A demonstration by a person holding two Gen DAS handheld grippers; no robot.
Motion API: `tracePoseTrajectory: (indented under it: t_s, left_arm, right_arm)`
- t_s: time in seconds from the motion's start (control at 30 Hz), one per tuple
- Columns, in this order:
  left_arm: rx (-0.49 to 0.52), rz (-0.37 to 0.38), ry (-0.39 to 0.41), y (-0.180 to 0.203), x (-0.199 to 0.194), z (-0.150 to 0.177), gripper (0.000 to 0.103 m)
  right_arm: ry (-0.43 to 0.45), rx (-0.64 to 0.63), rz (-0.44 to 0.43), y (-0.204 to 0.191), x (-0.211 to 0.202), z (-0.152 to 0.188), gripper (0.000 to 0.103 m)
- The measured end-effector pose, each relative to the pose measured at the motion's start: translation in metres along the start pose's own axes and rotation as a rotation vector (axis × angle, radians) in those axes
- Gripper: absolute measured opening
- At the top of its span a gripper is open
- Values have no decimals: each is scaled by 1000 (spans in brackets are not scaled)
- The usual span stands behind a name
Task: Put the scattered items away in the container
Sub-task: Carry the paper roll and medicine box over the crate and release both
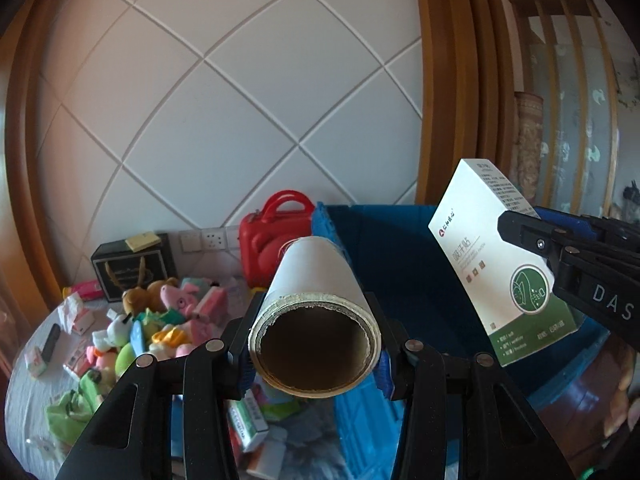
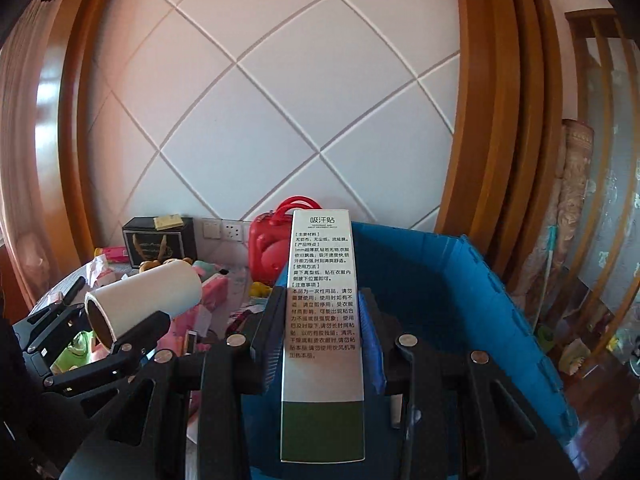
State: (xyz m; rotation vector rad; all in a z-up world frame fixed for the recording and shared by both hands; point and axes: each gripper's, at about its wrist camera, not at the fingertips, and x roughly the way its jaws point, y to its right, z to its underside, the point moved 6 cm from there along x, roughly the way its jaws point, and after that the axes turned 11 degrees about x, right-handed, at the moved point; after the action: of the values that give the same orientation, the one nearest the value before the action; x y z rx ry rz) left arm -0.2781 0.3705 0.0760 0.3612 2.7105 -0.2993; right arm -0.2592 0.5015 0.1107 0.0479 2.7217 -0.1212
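Observation:
A white roll with a brown cardboard core [image 1: 316, 280] is clamped in my left gripper [image 1: 314, 312], lying along the fingers with its open end towards the camera. The roll [image 2: 148, 300] also shows at the left of the right wrist view, raised above the table. My right gripper [image 2: 322, 320] is shut on a tall white and green box [image 2: 322, 280] printed with text. In the left wrist view that box [image 1: 488, 264] hangs over the blue container [image 1: 400, 264]. The open blue container [image 2: 460, 280] lies just ahead of both grippers.
Several plush toys [image 1: 160, 312] and small boxes [image 1: 248, 424] are scattered on the grey table [image 1: 28, 380] to the left. A red case [image 1: 276, 236] and a black box [image 1: 132, 268] stand against the tiled wall. A wooden frame [image 2: 500, 120] rises at the right.

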Motion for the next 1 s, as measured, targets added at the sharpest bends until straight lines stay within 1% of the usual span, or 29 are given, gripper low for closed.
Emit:
tracePoseTrajectory:
  t_s: [0.07, 0.13, 0.3, 0.43, 0.57, 0.8, 0.9, 1.0]
  left_arm:
    - [24, 27, 4, 27, 9, -11, 45]
    - [47, 58, -15, 52, 19, -17, 45]
    - [87, 131, -112, 103, 49, -17, 45]
    - [112, 171, -186, 135, 64, -12, 45]
    - [141, 177, -254, 152, 77, -5, 45]
    - [142, 223, -396, 171, 102, 13, 45]
    - [148, 220, -434, 174, 109, 23, 45]
    - [142, 219, -448, 176, 112, 27, 45]
  right_arm:
    - [-6, 11, 29, 26, 3, 0, 35]
    - [-17, 20, 58, 50, 7, 3, 35]
    - [-70, 48, 129, 99, 22, 19, 35]
    - [-117, 80, 167, 127, 33, 33, 35]
    - [-170, 107, 189, 150, 44, 45, 35]
    - [-282, 122, 209, 168, 67, 67, 35]
    - [-319, 130, 226, 177, 74, 74, 35]
    - [-353, 128, 236, 184, 78, 81, 35]
